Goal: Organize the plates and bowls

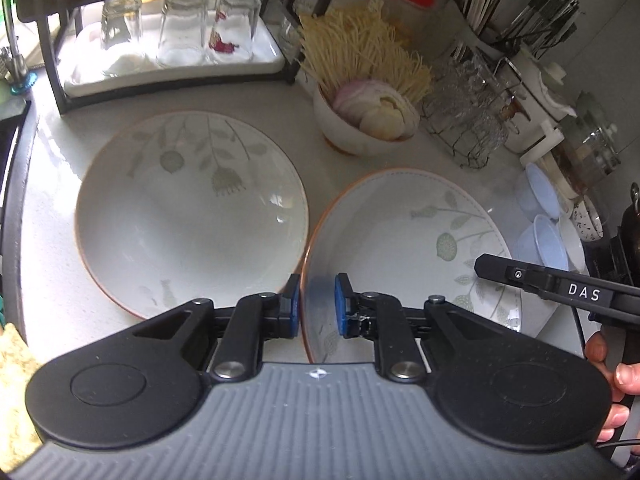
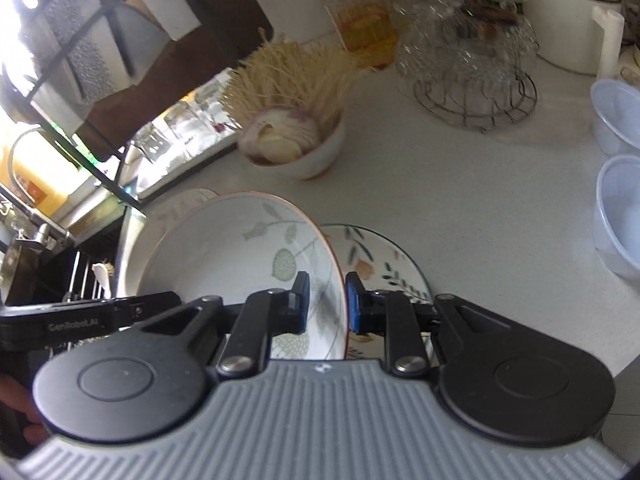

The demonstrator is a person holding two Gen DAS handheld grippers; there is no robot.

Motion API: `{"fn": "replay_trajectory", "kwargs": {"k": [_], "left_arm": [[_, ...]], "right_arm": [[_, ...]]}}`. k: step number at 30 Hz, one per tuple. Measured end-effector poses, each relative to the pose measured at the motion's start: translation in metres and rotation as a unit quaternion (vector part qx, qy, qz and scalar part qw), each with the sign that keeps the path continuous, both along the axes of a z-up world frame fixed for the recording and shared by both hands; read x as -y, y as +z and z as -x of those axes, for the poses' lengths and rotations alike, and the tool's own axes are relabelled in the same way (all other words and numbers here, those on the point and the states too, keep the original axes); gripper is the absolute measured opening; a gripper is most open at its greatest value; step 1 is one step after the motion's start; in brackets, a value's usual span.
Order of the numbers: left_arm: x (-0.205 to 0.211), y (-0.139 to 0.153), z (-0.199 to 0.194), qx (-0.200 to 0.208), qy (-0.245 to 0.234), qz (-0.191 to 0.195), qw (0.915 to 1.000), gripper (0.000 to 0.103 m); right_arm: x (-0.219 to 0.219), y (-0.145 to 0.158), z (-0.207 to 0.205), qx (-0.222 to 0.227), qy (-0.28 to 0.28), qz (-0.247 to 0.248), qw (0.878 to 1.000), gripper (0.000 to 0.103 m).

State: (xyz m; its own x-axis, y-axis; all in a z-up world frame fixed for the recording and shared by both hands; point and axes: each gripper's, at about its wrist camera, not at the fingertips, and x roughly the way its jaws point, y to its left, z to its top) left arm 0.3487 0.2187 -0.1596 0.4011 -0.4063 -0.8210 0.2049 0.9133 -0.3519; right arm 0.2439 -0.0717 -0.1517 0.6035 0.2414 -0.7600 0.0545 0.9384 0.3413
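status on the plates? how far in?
Nothing looks stacked yet. In hand: both grippers, left gripper and right gripper, pinch opposite rims of one leaf-pattern plate, tilted off the counter. Left: a matching plate lies flat beside it, and a smaller plate sits behind the held one.

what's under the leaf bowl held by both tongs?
Under the leaf bowl: a patterned plate on the counter, partly showing. The bowl covers the rest.
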Motion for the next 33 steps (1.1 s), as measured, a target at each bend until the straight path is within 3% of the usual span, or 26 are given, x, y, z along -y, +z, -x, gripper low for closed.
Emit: {"fn": "replay_trajectory", "kwargs": {"k": [6,24,33], "left_arm": [[0.020,-0.017,-0.011,-0.028,-0.005,-0.015,0.9995,0.020],[0.049,-0.036,-0.037,-0.076,0.002,-0.061,0.9953,0.026],[0.055,-0.031,-0.042,-0.078,0.005,-0.078,0.9939,0.030]], "right_arm": [[0.012,-0.019,-0.008,-0.008,0.006,0.016,1.000,0.022],[0.010,-0.034,-0.020,0.020,0.031,0.068,0.997,0.022],[0.014,-0.042,-0.022,0.016,0.024,0.044,0.999,0.022]]}}
